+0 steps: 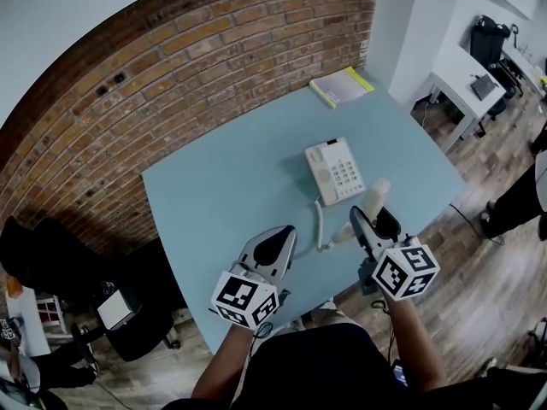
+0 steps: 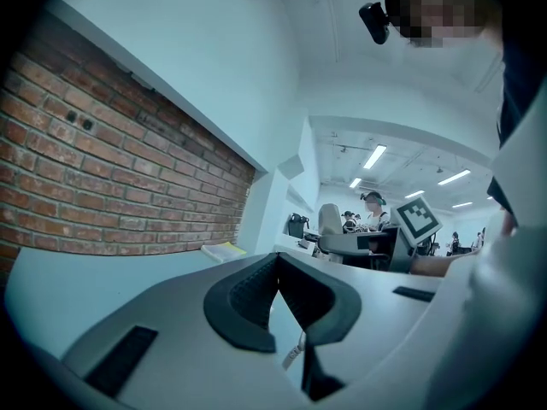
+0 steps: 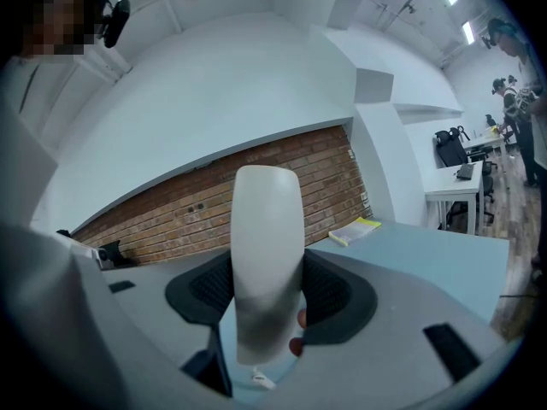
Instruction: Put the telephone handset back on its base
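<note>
**Clearance check**

White push-button telephone base (image 1: 335, 171) sits mid light-blue tabletop (image 1: 214, 195), open surface either side. White coiled cord (image 1: 320, 222) trails off its near edge, between left gripper (image 1: 279, 237) and right gripper (image 1: 376, 218) clamping the white handset (image 1: 376, 195). Yellow notebook (image 1: 342, 85) well apart, far corner.

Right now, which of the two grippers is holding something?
The right gripper: its fingers clamp the white handset. The left gripper is shut on nothing.

Red brick wall (image 1: 214, 67) behind pale blue worktop (image 1: 222, 195). White pillar (image 1: 410, 24) at wall's right end. Wood-plank floor (image 1: 479, 306). White desk (image 1: 466, 79) beyond, black office chair (image 1: 491, 37) near it. Ceiling strip lights (image 2: 373, 156) lit.
</note>
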The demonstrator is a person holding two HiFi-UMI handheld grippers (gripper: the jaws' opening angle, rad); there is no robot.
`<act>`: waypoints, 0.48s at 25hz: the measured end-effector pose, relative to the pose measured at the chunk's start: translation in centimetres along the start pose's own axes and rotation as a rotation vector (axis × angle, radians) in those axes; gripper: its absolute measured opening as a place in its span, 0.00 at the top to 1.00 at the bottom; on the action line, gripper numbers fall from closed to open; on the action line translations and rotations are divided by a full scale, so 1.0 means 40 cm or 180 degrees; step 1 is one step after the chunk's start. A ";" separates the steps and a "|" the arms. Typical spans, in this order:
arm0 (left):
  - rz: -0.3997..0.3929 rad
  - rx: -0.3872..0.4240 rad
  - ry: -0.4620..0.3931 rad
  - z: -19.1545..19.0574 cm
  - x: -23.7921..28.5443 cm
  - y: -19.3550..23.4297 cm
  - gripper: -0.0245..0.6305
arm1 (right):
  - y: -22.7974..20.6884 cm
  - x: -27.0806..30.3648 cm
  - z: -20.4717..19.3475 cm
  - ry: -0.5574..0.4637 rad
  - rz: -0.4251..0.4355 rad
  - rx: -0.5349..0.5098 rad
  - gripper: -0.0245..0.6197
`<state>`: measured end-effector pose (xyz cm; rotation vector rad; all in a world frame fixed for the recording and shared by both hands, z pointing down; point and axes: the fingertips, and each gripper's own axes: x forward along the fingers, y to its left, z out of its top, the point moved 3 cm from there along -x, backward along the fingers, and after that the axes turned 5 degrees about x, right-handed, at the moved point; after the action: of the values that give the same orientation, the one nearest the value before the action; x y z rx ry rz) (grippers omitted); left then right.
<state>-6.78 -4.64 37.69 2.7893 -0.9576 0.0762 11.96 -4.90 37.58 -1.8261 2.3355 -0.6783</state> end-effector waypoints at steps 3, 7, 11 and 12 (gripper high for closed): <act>0.0039 -0.0013 -0.0015 0.003 0.018 0.004 0.95 | -0.019 0.025 0.009 0.0043 0.0040 -0.0010 0.61; 0.0104 -0.0039 0.0006 -0.003 0.040 0.010 0.95 | -0.044 0.059 0.011 0.0115 0.0075 -0.0019 0.61; 0.0169 -0.0065 0.0038 -0.010 0.062 0.019 0.95 | -0.066 0.099 0.010 0.0206 0.0109 -0.0055 0.61; 0.0187 -0.0073 0.0048 -0.013 0.067 0.022 0.95 | -0.072 0.109 0.010 0.0228 0.0118 -0.0063 0.61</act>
<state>-5.18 -6.85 38.63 2.7361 -1.0303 0.0941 13.47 -9.63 39.21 -1.7905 2.4230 -0.7301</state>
